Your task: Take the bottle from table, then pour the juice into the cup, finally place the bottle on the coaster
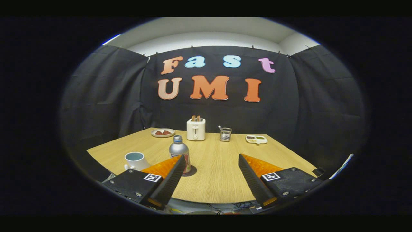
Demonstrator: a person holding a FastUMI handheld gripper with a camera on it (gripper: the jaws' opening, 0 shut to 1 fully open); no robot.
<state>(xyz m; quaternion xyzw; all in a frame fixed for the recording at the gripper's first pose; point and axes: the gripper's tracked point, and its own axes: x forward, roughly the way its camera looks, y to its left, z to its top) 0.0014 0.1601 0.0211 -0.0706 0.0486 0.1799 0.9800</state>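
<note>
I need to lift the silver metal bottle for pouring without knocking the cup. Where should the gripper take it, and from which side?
Probably grip the silver metal bottle around its straight cylindrical body, below the narrowing shoulder and cap. It stands upright, so come in level from the front. The open gripper sits right of it: shift left, keeping the left finger off the pale handled mug.

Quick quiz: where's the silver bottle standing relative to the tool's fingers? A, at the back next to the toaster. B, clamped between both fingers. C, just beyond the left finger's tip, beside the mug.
C: the bottle stands upright on the table just past the open tool's left finger, with the mug to its left.
</note>
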